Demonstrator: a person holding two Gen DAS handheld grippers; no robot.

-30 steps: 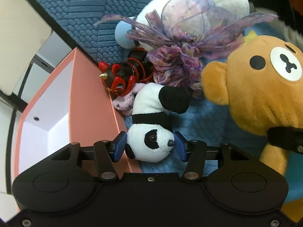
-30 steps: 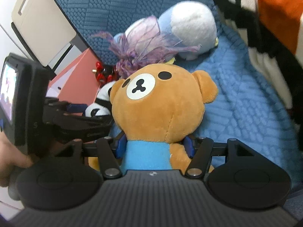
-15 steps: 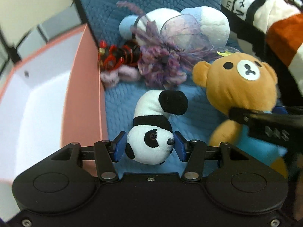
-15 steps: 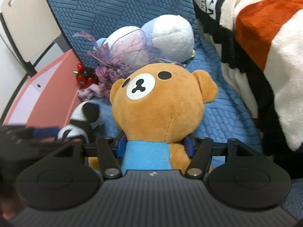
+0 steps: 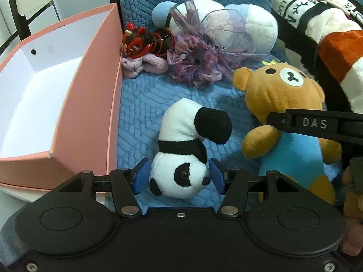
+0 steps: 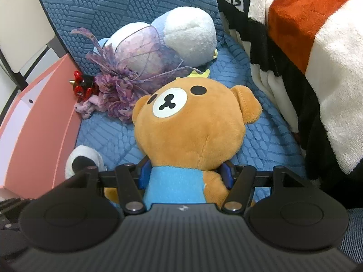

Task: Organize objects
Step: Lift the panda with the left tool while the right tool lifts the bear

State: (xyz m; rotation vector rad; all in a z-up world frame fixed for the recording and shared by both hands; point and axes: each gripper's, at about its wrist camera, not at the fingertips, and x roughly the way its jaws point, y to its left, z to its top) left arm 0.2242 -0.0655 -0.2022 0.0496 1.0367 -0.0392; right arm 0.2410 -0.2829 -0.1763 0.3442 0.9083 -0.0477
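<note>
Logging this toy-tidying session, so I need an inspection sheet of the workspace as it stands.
Surface: blue quilted cushion.
Job's things: panda plush; brown bear plush; pink box, open, white inside, nothing seen in it.
Clutter: purple ribbon flower, red-black figure, lilac scrunchie, blue-white plush.
Grippers: left gripper shut on panda's head; right gripper shut on bear's body.
Cables: nothing seen.
Surroundings: striped fleece blanket on the right.

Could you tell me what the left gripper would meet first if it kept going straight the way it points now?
Holding the panda, the left gripper points across the blue cushion toward the purple ribbon flower. That flower would probably be met first, though depth is unclear.
</note>
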